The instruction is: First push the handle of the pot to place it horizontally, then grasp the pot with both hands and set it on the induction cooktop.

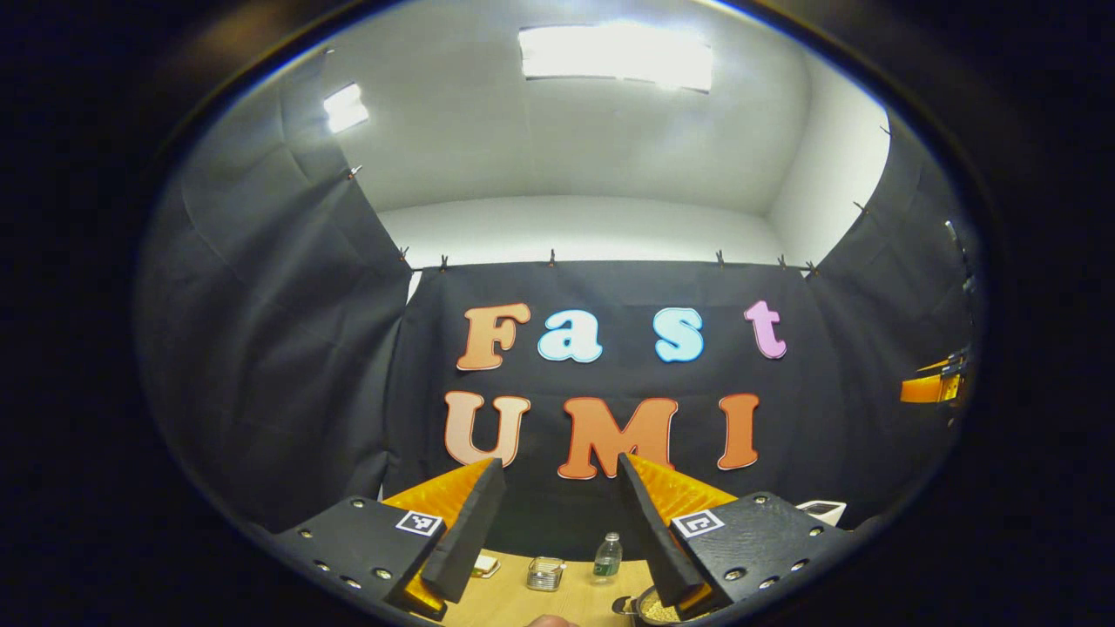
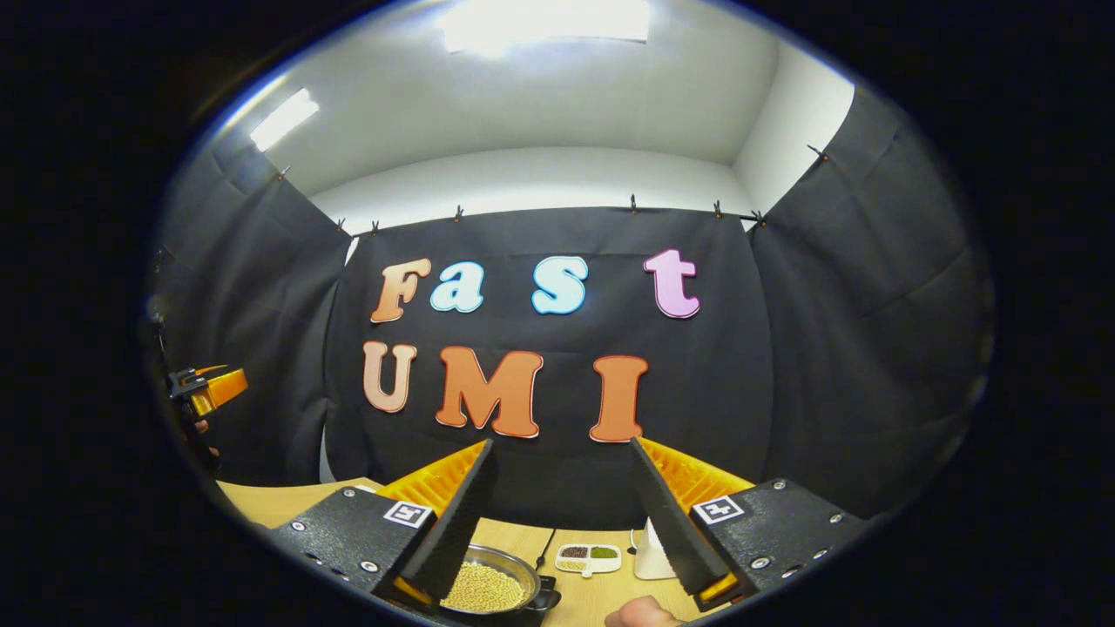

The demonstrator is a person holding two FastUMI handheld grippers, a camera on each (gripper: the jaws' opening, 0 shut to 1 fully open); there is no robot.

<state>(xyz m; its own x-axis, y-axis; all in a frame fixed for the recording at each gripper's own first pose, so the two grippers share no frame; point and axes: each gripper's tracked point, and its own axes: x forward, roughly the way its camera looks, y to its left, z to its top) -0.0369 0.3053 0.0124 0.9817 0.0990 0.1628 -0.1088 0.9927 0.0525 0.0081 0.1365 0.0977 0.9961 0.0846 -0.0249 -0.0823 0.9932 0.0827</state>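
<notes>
Both grippers are held high and level, aimed at the booth wall, with their fingers spread wide and nothing between them: the left gripper (image 1: 557, 540) and the right gripper (image 2: 562, 522) are both empty.

The pot (image 2: 488, 585) sits low on the table (image 2: 261, 501), below and ahead of the right gripper, just under its left finger (image 2: 453, 522). In the left gripper view the pot (image 1: 649, 607) peeks out at the bottom, under the right finger (image 1: 658, 531). So it lies between the two grippers, and I judge the right one nearer. A dark stub at the pot's rim (image 2: 547, 599) may be the handle; its long axis cannot be made out.

The pot holds a heap of small pale yellow grains. Behind it a small white tray (image 2: 591, 557) has two compartments, one with dark brownish grains, one with green. Farther left stand a bottle (image 1: 607, 557) and a glass jar (image 1: 545, 573); their contents are unclear.

The handle push looks not yet begun; both grippers would need to drop down toward the pot.
</notes>
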